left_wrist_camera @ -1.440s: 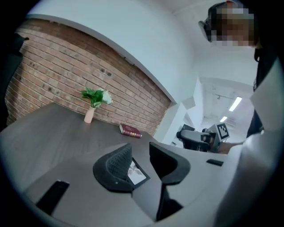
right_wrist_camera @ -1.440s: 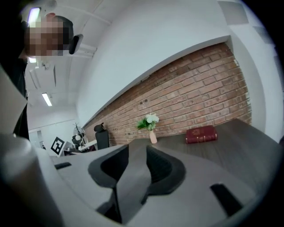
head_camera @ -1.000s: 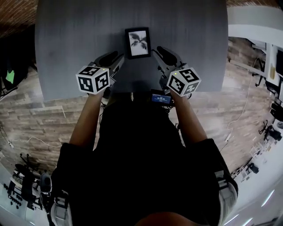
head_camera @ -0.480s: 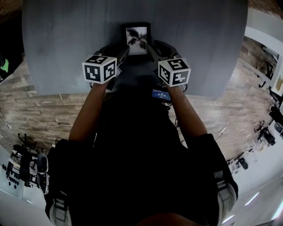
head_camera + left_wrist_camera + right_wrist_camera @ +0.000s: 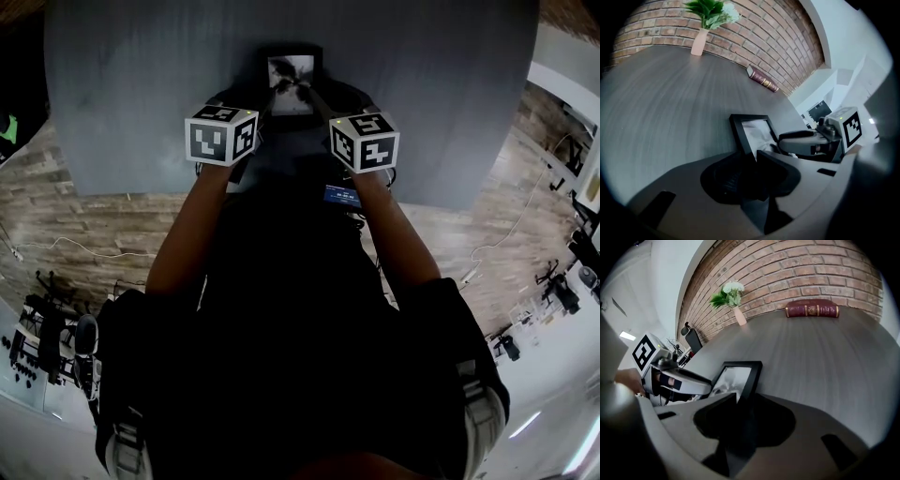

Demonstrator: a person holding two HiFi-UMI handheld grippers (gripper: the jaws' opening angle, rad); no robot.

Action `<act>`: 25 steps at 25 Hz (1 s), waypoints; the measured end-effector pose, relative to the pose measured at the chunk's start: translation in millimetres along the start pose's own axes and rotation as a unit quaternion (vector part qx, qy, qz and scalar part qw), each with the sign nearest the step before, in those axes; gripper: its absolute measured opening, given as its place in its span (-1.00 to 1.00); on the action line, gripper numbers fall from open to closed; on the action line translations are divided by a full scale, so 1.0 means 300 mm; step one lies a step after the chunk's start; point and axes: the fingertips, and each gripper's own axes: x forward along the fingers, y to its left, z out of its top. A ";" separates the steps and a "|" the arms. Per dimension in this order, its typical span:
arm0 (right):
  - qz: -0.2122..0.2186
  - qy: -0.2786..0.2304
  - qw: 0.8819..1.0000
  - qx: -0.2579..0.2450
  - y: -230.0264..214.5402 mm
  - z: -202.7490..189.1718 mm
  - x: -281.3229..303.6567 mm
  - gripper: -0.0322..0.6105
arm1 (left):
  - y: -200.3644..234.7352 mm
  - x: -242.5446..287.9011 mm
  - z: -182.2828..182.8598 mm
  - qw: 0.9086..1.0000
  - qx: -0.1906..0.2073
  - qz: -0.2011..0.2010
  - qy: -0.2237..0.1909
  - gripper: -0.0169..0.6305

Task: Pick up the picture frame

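Grey wood-grain table [image 5: 141, 94] runs to a brick wall [image 5: 811, 268] at the far side. A pink vase [image 5: 699, 42] holding a leafy green plant [image 5: 710, 11] with white blooms stands against that wall, and a dark red book [image 5: 812, 308] lies against it further right.

Near the table's near edge, straight ahead of the person, sits the black picture frame [image 5: 292, 75], its long axis running near to far. It lies directly between the two tools, equally close to both. The left gripper [image 5: 752, 161] has its jaws pinched on the frame's left border, which runs down between them. The right gripper [image 5: 736, 408] is likewise clamped on the right border.

With both long sides held at the near end, the lift looks ready. I cannot tell whether the frame has left the surface.
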 end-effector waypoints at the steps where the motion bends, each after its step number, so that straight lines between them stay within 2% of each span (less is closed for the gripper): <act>1: -0.002 0.001 1.000 -0.004 0.004 -0.002 0.004 -0.52 | 0.003 -0.001 -0.003 1.000 0.002 0.002 0.001 -0.65; 8: -0.013 0.002 1.000 -0.015 0.018 0.017 0.059 -0.58 | 0.056 0.010 0.011 1.000 -0.007 0.010 -0.008 -0.67; 10: -0.015 -0.022 0.999 -0.017 0.030 0.051 0.032 -0.59 | 0.041 -0.019 0.035 0.999 0.002 0.015 -0.029 -0.68; 15: -0.021 -0.104 0.994 -0.032 0.073 0.151 -0.174 -0.61 | -0.118 -0.166 0.119 0.994 0.042 0.009 -0.105 -0.68; 21: -0.036 -0.215 0.974 -0.062 0.199 0.273 -0.387 -0.61 | -0.248 -0.400 0.229 0.970 0.134 -0.009 -0.201 -0.71; 23: -0.047 -0.253 0.963 -0.075 0.248 0.310 -0.481 -0.61 | -0.314 -0.491 0.256 0.956 0.175 -0.008 -0.235 -0.71; 25: -0.054 -0.289 0.951 -0.091 0.300 0.337 -0.575 -0.61 | -0.378 -0.582 0.273 0.942 0.199 -0.009 -0.271 -0.72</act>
